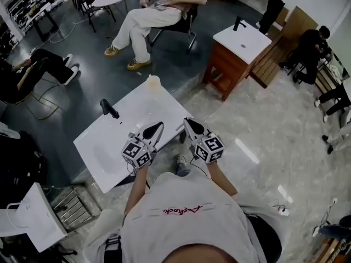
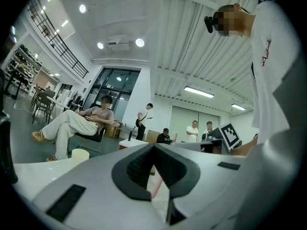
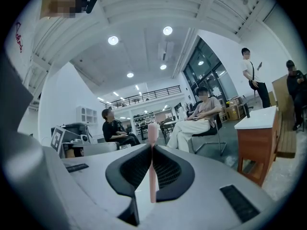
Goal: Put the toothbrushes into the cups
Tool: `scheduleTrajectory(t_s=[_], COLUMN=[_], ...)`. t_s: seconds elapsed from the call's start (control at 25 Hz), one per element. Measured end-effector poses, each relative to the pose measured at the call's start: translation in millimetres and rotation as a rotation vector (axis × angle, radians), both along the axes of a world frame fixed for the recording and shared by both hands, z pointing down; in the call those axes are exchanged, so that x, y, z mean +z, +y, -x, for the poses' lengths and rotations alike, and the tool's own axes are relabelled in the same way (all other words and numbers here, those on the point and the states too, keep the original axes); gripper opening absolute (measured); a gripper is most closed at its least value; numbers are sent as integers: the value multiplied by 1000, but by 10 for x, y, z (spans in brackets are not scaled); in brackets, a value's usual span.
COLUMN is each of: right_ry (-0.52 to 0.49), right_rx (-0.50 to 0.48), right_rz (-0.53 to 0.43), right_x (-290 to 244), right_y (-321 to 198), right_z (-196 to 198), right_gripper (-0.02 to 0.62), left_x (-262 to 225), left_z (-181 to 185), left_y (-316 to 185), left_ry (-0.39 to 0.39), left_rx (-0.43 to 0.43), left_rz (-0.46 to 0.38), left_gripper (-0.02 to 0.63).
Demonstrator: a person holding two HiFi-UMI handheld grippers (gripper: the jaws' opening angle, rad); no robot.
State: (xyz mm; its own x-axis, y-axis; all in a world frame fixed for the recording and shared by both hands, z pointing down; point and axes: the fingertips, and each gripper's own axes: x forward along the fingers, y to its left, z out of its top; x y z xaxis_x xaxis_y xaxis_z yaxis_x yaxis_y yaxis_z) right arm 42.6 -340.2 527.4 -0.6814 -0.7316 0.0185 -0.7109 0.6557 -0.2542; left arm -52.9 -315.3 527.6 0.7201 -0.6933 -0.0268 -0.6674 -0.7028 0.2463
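Observation:
I hold both grippers level, side by side, over a white basin counter [image 1: 159, 104]. My right gripper [image 1: 186, 123] [image 3: 152, 147] is shut on a pink toothbrush [image 3: 152, 131], which stands upright with its head above the jaws. The jaws of my left gripper [image 1: 159, 126] [image 2: 153, 146] are closed together, and a pink toothbrush handle [image 2: 156, 186] shows tilted in the slot just below their tips. A pale cup [image 1: 154, 81] [image 2: 79, 155] stands at the counter's far edge, beyond both grippers. I see no other cup.
A black faucet [image 1: 108, 108] rises at the counter's left. A wooden vanity with a white top [image 1: 241, 40] [image 3: 259, 123] stands to the far right. A seated person [image 1: 153, 15] is beyond the cup, others sit at the left and right edges.

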Motion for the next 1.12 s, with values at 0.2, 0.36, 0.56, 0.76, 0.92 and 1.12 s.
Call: scheduleTrajectory(t_s=[0.2, 0.36, 0.56, 0.76, 0.92, 1.12], right_ry=[-5, -6, -4, -7, -14, 2], right_rx=[-5, -23, -61, -104, -126, -155], right_rz=[2, 9, 31, 45, 55, 55], right_x=[7, 26, 131, 189, 223, 263], right_y=[-447, -788, -1137, -1363, -1464, -1541], right_z=[-129, -192, -186, -60, -24, 16], right_gripper=[6, 6, 6, 6, 6, 6], left_x=[-6, 45, 110, 139, 161, 182], left_z=[-135, -205, -194, -38, 7, 7], left_y=[-422, -727, -996, -1165, -1256, -1288], left_ry=[-3, -16, -14, -22, -28, -33], left_rx=[-4, -19, -62, -115, -139, -148], left_rz=[3, 16, 33, 52, 63, 70], left_gripper=[14, 14, 14, 14, 14, 14])
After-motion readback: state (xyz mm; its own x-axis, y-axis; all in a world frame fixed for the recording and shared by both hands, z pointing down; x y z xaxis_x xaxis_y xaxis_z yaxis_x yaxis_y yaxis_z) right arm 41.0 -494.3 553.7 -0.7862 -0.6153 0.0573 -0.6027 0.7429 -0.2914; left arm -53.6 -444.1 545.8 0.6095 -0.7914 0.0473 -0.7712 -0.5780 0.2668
